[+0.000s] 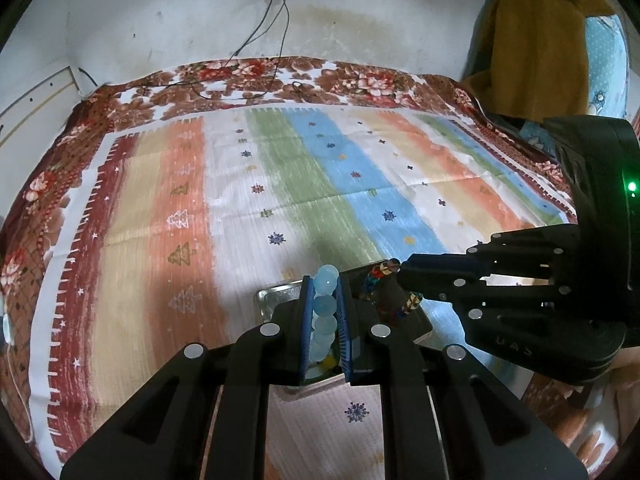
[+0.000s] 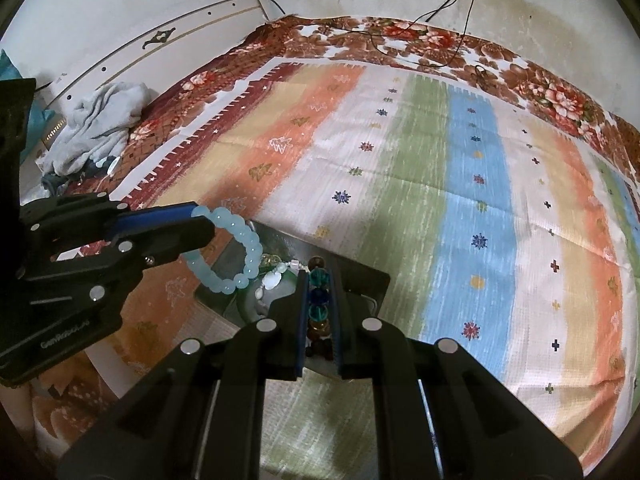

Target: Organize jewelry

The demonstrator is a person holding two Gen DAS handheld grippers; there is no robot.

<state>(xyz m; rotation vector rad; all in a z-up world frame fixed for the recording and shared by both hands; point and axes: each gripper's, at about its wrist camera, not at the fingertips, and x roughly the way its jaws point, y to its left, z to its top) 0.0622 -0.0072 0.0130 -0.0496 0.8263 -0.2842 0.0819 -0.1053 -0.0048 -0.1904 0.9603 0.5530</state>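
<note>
My left gripper [image 1: 325,278] is shut on a light blue bead bracelet [image 1: 324,306], which hangs as a loop in the right wrist view [image 2: 240,254] above a steel tray [image 2: 360,276]. My right gripper [image 2: 319,276] is shut on a multicoloured bead bracelet [image 2: 319,304], also seen in the left wrist view [image 1: 380,276]. Both grippers hover close together over the tray [image 1: 272,296]. A white bead piece [image 2: 272,280] and a yellowish one [image 2: 269,259] lie in the tray.
The tray sits on a striped cloth [image 2: 460,200] over a floral bedspread [image 1: 248,76]. A grey towel [image 2: 100,120] is bunched at the far left by the headboard. Black cables [image 1: 272,32] run from a wall socket onto the bed. A brown garment [image 1: 536,48] hangs at right.
</note>
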